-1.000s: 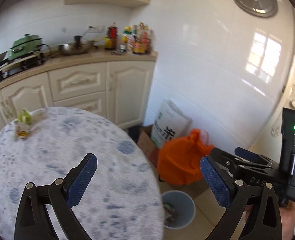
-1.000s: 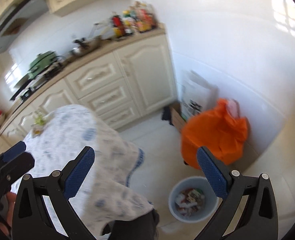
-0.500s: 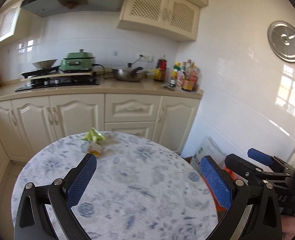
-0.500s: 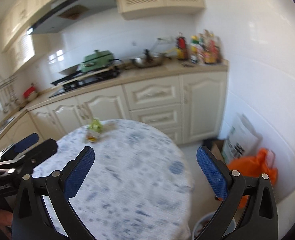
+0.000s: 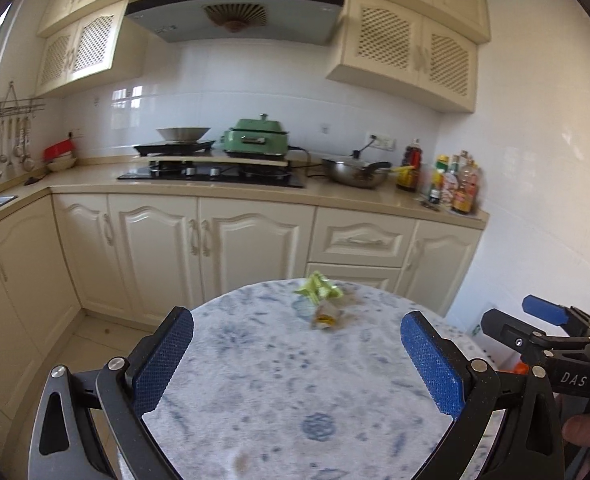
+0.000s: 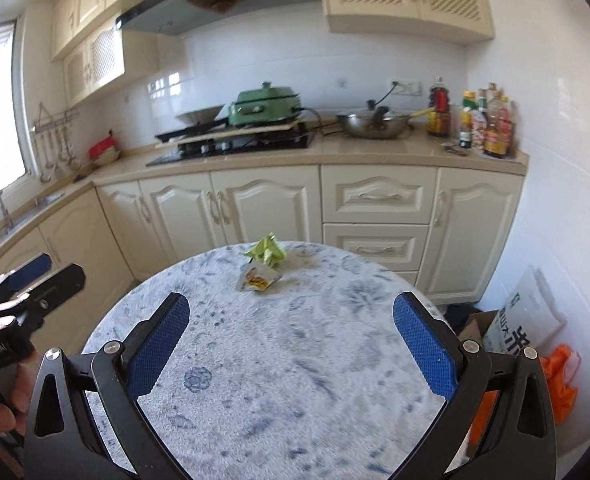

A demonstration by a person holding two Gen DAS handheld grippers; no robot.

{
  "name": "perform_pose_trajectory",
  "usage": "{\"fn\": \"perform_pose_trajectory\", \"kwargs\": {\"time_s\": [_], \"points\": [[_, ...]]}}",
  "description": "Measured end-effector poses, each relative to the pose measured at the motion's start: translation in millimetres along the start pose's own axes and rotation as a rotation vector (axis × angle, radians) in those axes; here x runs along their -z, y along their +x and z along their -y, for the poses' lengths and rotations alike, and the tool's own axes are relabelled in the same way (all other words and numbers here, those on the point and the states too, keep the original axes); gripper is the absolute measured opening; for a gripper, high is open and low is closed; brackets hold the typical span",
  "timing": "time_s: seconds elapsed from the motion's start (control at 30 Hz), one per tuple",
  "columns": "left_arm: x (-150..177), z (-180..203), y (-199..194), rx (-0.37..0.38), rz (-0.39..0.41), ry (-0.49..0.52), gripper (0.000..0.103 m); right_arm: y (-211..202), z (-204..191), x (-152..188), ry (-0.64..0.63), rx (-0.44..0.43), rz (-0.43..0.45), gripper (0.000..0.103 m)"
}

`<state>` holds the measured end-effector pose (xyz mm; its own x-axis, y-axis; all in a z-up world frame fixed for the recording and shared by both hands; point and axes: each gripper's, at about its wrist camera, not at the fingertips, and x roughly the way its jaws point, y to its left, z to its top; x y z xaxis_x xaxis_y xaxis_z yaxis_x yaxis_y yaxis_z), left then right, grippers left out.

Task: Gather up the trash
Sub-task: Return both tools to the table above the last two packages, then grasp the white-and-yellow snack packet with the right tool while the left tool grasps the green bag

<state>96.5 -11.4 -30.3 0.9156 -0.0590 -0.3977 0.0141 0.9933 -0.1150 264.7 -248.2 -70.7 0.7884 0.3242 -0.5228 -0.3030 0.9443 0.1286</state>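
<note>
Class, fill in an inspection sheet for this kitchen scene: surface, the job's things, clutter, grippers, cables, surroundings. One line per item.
Surface: round table under a white cloth with a blue pattern.
Job's things: crumpled green wrapper and a small white sachet lying close together at the table's far side.
Clutter: nothing else seen on the table.
Grippers: left gripper and right gripper both open and empty, above the near half of the table.
Cables: a black cord runs from the wall socket down toward the wok.
Surroundings: green cooker on the hob, bottles at the counter end, orange bag and a white sack on the floor to the right.
</note>
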Motion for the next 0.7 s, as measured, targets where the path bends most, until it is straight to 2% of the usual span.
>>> {"fn": "perform_pose_trajectory", "kwargs": {"time_s": [0.23, 0.37, 0.53, 0.6, 0.7], "points": [[-2.0, -25.8, 52.5, -0.060, -0.031, -0.047, 0.102, 83.1, -20.7, -0.7, -0.032, -0.035, -0.119, 0.103], [-3.4, -39.8, 97.4, -0.057, -0.069, -0.073, 0.102, 144.3, -32.5, 1.1, -0.047, -0.042, -0.195, 0.103], [-10.7, -50.8, 161.4, -0.064, -0.125, -0.068, 0.102, 216.8, -37.6, 1.7, -0.038, -0.026, -0.289, 0.103], [-11.0, -56.2, 175.9, -0.072, -0.143, -0.078, 0.102, 239.3, -38.2, 2.1, -0.033, -0.017, -0.316, 0.103], [-19.2, -55.3, 206.4, -0.092, -0.173, -0.064, 0.102, 264.0, -41.9, 3.8, -0.049, -0.001, -0.354, 0.097]]}}
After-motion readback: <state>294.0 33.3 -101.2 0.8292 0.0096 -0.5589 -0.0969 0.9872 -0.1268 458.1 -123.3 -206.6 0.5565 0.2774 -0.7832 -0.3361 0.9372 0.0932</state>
